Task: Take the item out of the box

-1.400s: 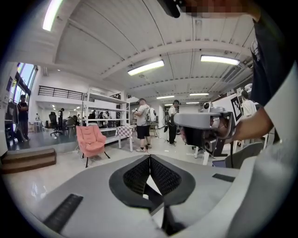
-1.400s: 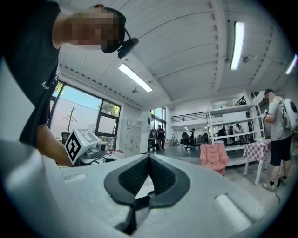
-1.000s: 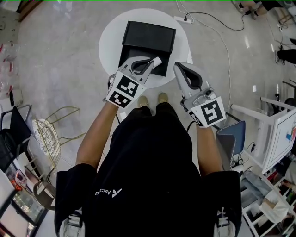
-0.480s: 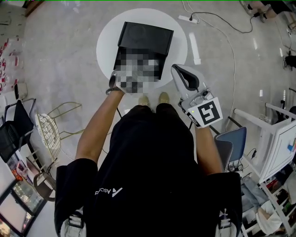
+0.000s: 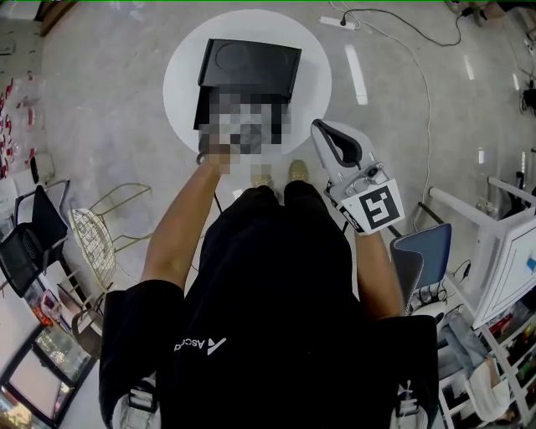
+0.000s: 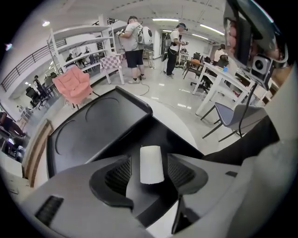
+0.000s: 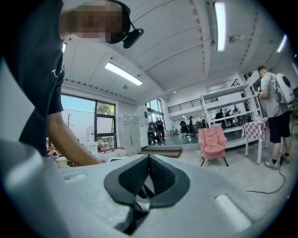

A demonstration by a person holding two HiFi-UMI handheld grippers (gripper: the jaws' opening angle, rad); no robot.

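A black box (image 5: 247, 65) with its lid laid back stands on a round white table (image 5: 311, 84). In the left gripper view, a small white cylinder (image 6: 151, 160) lies in the black box (image 6: 93, 130) between the pads of my left gripper (image 6: 150, 174). Its jaws are opening, with a narrow gap on each side of the cylinder. A mosaic patch covers that gripper in the head view. My right gripper (image 5: 323, 134) hangs off the table's near right edge, shut with nothing in it, and points into the room (image 7: 149, 172).
A gold wire chair (image 5: 94, 245) stands to the left and a blue chair (image 5: 423, 247) and a white frame (image 5: 494, 243) to the right. A power strip with cables (image 5: 335, 21) lies beyond the table. People and a pink armchair (image 6: 72, 86) are farther off.
My left hand has reached a little farther over the box, and a mosaic patch now hides its gripper in the head view. The right gripper has hardly moved.
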